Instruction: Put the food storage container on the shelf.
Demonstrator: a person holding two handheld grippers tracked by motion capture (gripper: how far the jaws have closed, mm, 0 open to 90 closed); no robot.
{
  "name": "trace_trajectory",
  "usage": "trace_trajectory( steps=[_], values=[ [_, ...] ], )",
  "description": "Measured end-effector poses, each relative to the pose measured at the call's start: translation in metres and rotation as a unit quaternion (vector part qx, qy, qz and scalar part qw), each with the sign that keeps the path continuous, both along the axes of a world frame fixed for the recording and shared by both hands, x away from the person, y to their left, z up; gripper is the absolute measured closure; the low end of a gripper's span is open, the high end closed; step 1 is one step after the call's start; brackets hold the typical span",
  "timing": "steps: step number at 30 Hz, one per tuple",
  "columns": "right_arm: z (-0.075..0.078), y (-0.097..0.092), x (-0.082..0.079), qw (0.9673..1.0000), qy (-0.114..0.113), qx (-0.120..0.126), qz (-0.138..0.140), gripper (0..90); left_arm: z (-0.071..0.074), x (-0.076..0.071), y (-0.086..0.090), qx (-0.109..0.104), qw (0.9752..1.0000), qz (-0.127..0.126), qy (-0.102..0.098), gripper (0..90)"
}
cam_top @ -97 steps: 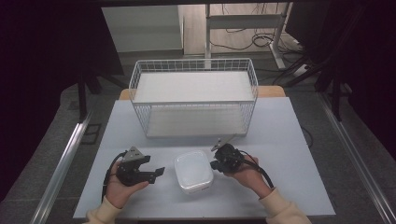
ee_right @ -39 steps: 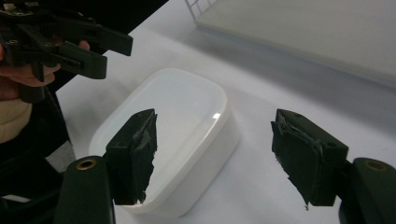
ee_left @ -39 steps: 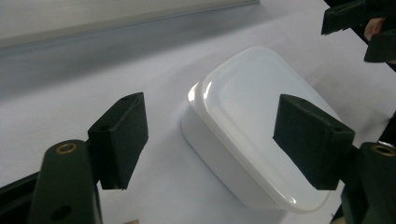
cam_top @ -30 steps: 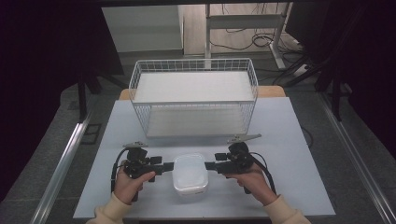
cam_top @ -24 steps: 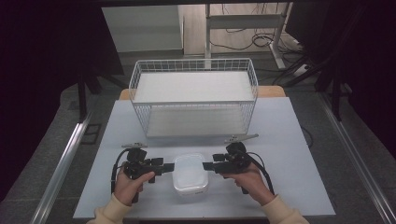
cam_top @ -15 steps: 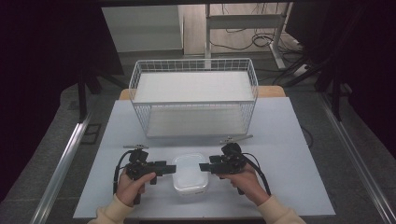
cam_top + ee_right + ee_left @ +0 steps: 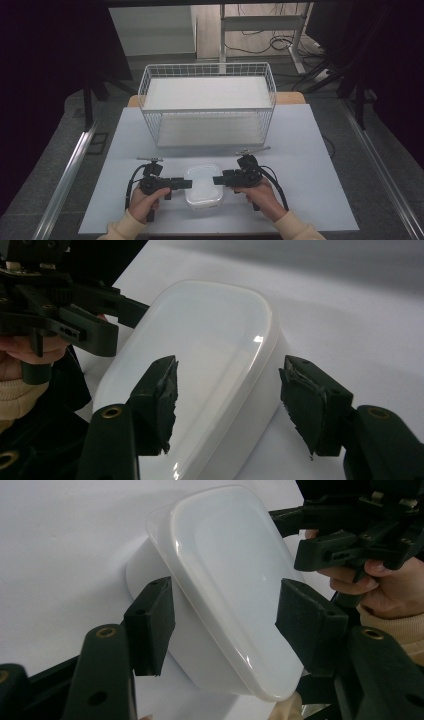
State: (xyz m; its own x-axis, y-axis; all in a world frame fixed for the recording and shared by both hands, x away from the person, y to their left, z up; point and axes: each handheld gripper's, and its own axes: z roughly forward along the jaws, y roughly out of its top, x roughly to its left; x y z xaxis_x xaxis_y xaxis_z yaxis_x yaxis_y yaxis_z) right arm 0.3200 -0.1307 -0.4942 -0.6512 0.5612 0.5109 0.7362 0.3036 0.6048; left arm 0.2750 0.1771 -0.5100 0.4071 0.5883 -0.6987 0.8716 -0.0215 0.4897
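We see a flat, pale, matte worktop (image 7: 320, 150); toward its far edge stands a white wire basket (image 7: 207, 102), box-shaped, with a thin grid of walls and a smooth white sheet across its top; near the front edge, midway between the side edges, sits a white plastic container (image 7: 202, 186), a rounded rectangle with a glossy, slightly domed lid and smooth sloping walls. Since the earliest frame the container has kept its spot, while both hands have turned inward to face it from either side. The left gripper (image 7: 184, 183), black and angular, has its jaws spread to either side of the container's left end; the right gripper (image 7: 219, 180) likewise has its jaws apart, straddling the right end; we cannot tell whether the pads touch the plastic.
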Motion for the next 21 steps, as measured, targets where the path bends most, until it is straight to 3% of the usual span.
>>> trace_trajectory(
  steps=[5,11,16,21],
  values=[
    [-0.005,-0.001,-0.001,0.9999,0.016,0.005,0.000,45.5,-0.008,0.000,0.001,-0.009,0.9997,-0.004,0.020,45.1],
    [-0.005,-0.005,-0.001,0.9988,0.040,0.025,-0.010,58.9,-0.010,-0.001,0.005,-0.027,0.9992,0.003,0.030,54.0],
    [-0.008,-0.012,-0.001,0.9948,0.079,0.057,-0.030,65.6,-0.008,-0.002,0.007,-0.035,0.9990,0.016,0.024,62.0],
    [-0.006,-0.017,-0.005,0.9930,0.090,0.068,-0.035,69.1,-0.004,-0.005,0.009,-0.040,0.9989,0.019,0.013,68.6]
  ],
)
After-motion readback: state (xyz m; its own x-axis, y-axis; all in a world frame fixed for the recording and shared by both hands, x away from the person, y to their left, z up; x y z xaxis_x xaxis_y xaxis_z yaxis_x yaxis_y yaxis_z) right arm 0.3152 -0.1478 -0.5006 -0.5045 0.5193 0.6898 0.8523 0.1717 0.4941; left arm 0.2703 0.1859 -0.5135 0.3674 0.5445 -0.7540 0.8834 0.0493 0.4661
